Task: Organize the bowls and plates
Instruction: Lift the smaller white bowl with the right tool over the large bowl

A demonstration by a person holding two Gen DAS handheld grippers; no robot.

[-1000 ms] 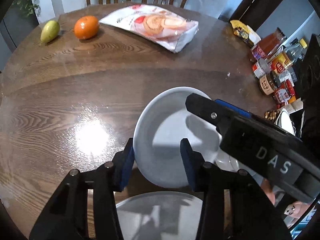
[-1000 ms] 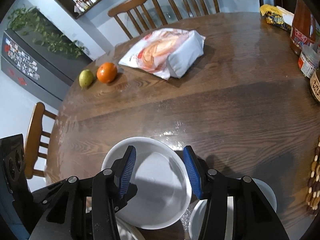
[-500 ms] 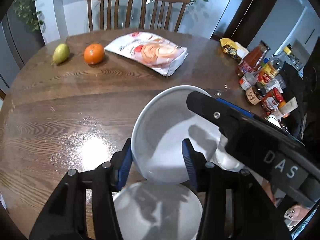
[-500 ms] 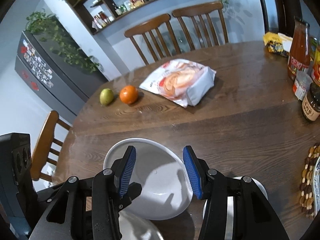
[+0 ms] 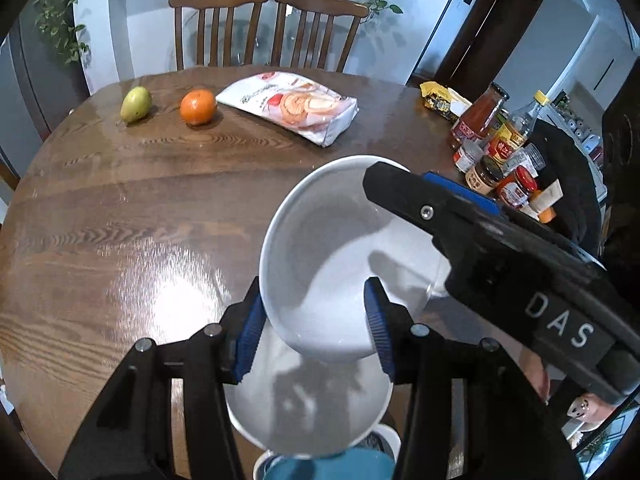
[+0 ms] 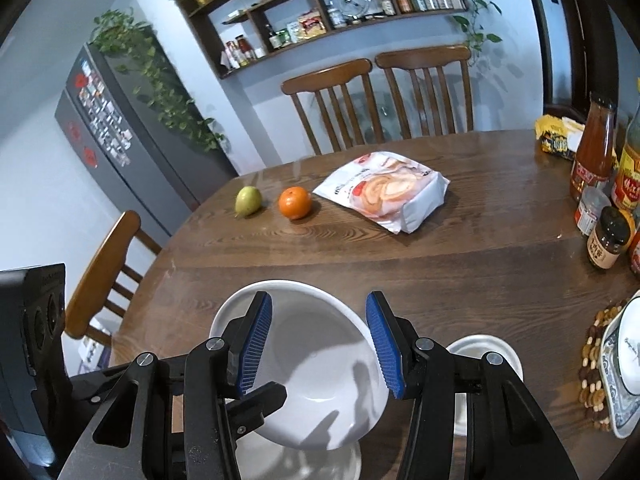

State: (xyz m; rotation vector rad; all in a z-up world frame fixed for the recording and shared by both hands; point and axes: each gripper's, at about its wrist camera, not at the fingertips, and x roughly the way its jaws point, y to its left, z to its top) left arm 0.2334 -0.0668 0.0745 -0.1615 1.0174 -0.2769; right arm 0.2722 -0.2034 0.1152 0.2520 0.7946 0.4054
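Left claw (image 5: 316, 320), blue ribbed pads: clamped on round glossy white bowl (image 5: 340, 256), tilted above white plate (image 5: 308, 412). Right claw (image 6: 320, 344): grips same bowl's rim. Wood-grain surface (image 5: 120, 216) beneath.

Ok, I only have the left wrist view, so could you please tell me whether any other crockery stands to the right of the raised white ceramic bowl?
Observer: Yes, a small round white dish stands on the round brown wooden table, just right of the raised white ceramic bowl.
Operator: Thank you. Is there anything further along that side?
Observer: A white plate with a blue pattern rests on a wooden bead mat at the table's right edge.
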